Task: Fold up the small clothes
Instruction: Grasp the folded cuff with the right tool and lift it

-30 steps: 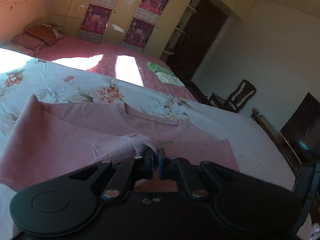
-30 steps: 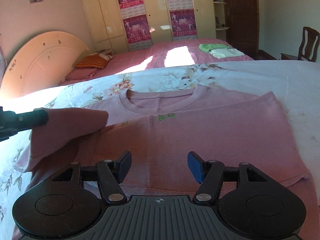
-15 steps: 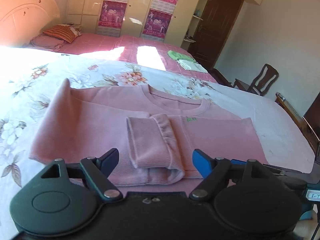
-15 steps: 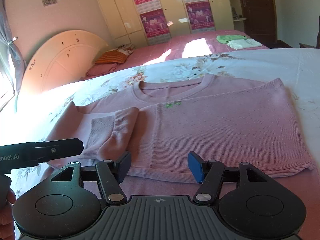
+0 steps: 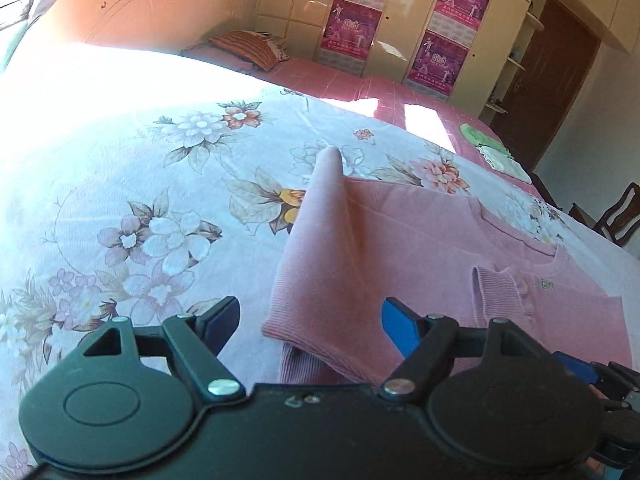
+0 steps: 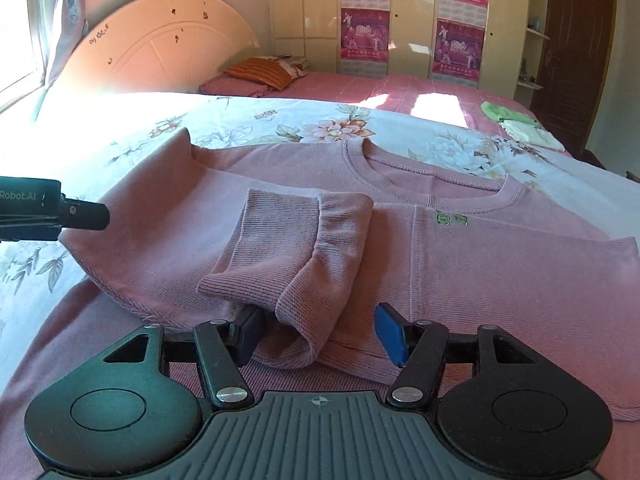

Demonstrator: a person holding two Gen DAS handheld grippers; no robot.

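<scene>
A pink long-sleeved sweater (image 6: 500, 280) lies flat on the floral bedspread (image 6: 280, 120), neckline away from me. One sleeve (image 6: 304, 248) is folded across the chest, its ribbed cuff (image 5: 500, 300) free. My left gripper (image 5: 310, 316) hovers over the sweater's (image 5: 400, 248) folded left edge. Its jaws are wide but closing, with that edge under the gap and no pad on it. It shows as a black finger (image 6: 76, 216) in the right wrist view. My right gripper (image 6: 320, 324) is open just above the cuff end, not gripping it.
A second bed with a pink cover (image 6: 400, 88) stands behind, bearing a striped pillow (image 6: 260, 72) and folded green and white clothes (image 6: 520, 124). Wardrobes with posters (image 6: 364, 36), a dark door (image 6: 576, 56) and a wooden chair (image 5: 616, 216) line the far side.
The left gripper let go of the sleeve cuff, opened wide and swung left to the sweater's edge. The sleeve now rests on the chest. The right gripper came down closer to the cuff.
</scene>
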